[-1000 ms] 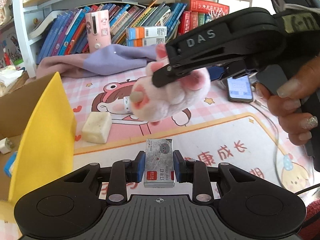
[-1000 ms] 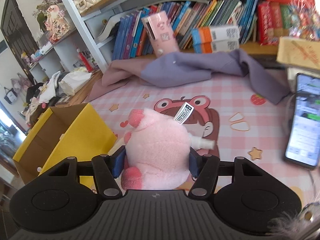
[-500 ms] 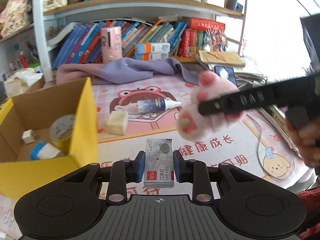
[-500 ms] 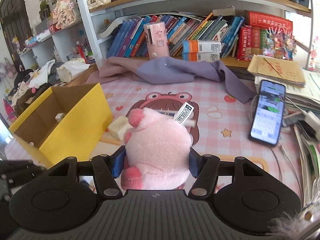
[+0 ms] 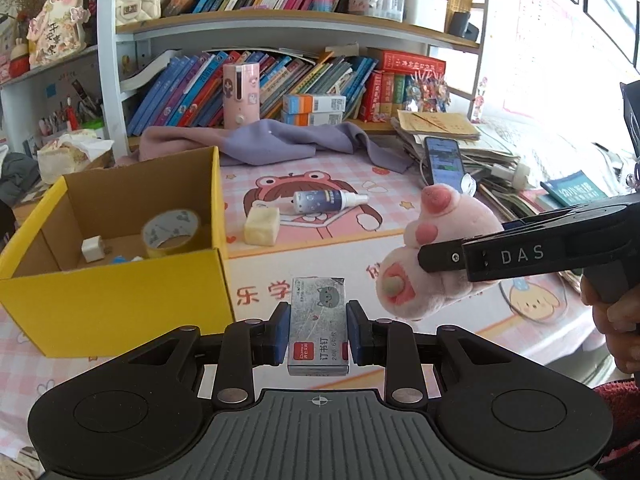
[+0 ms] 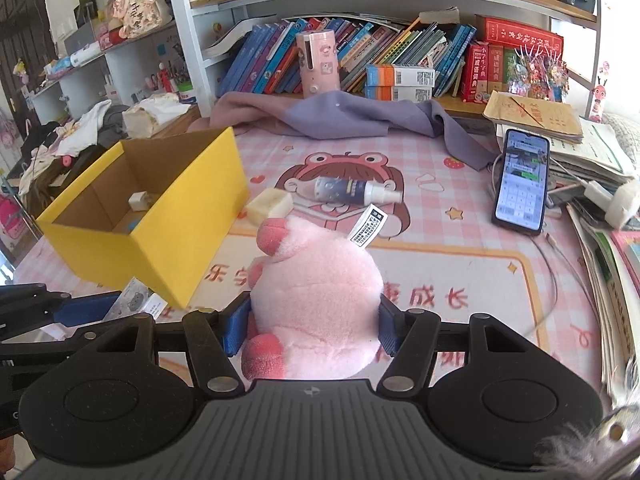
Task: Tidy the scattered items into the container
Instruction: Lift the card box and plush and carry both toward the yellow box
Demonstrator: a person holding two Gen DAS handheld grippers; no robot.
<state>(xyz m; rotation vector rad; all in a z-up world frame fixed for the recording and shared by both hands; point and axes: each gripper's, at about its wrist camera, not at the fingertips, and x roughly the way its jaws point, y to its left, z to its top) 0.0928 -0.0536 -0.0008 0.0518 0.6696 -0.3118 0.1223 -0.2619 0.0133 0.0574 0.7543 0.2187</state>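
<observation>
My left gripper [image 5: 318,330] is shut on a grey staple box [image 5: 318,320], held above the mat to the right of the yellow cardboard box [image 5: 116,304]. My right gripper [image 6: 314,328] is shut on a pink plush toy [image 6: 316,304], also seen in the left wrist view [image 5: 436,264], held above the mat to the right of the yellow box [image 6: 176,240]. The box holds a tape roll [image 5: 170,232], a white plug [image 5: 94,249] and a small blue item. A spray bottle [image 5: 328,200] and a cream block [image 5: 262,225] lie on the pink mat.
A purple cloth [image 5: 280,140] lies at the back below a bookshelf [image 5: 280,80]. A phone [image 6: 522,184] with cables and stacked papers [image 6: 600,152] lies at the right. A pink cylinder [image 5: 241,94] stands before the books.
Both grippers have risen and pulled back from the mat with their loads. The plush toy has moved right in the left wrist view, and the yellow box's inside now shows.
</observation>
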